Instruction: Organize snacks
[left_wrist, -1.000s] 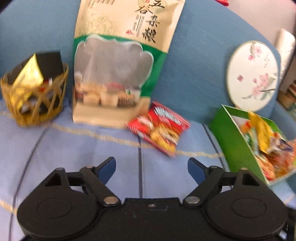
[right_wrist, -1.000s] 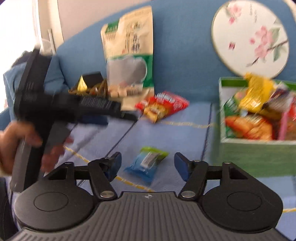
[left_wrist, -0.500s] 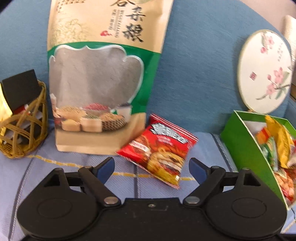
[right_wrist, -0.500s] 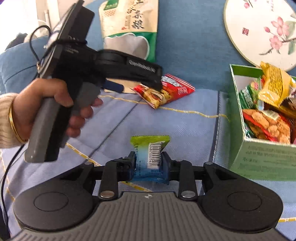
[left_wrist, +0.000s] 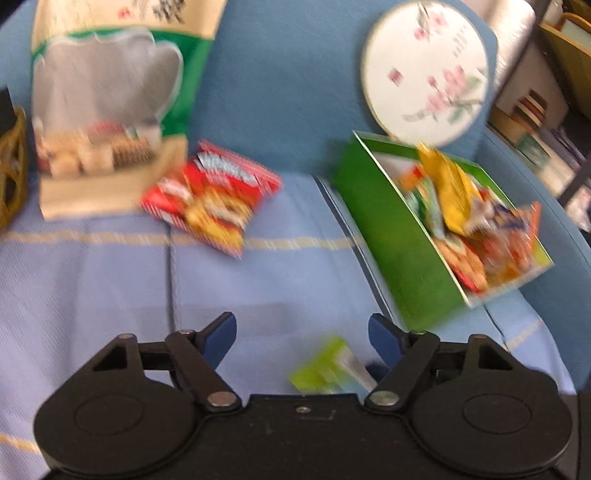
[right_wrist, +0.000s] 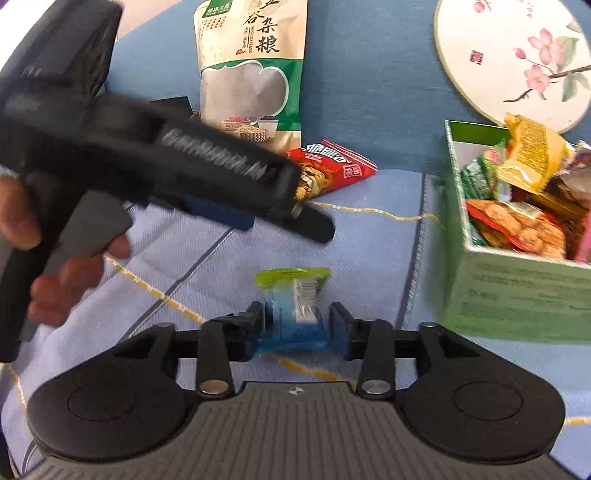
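Blue-and-green, the small snack packet (right_wrist: 295, 310) lies on the light blue striped cloth (right_wrist: 369, 266) just to the left of the green box (right_wrist: 517, 302), its long axis running away from the right camera, green crimped end farthest off and barcode side up. The right gripper (right_wrist: 297, 325) has this packet between its blue pads, which sit at the packet's two sides; the jaws are opening, and whether the pads press it cannot be told for sure, though the wrapper bulges between them.

One red snack bag (right_wrist: 332, 168) lies flat, well to the left of the box and farther back, its long axis slanting toward the box. One tall beige-and-green grain pouch (right_wrist: 255, 81) stands upright against the blue backrest (right_wrist: 369, 74), left of the red bag and touching it. One round fan with pink blossoms (right_wrist: 517, 55) leans on the backrest directly behind the box. The box holds a heap of packets, too jumbled to count; a yellow one (right_wrist: 532, 155) sticks up highest.

From the left camera, one woven basket (left_wrist: 13, 170) shows at the far left of the pouch. The left gripper (left_wrist: 303, 332), held in a person's hand (right_wrist: 55, 266), hovers left of the box with its jaws wide apart and nothing between them; the blurred green end of the packet (left_wrist: 325, 365) shows just below.
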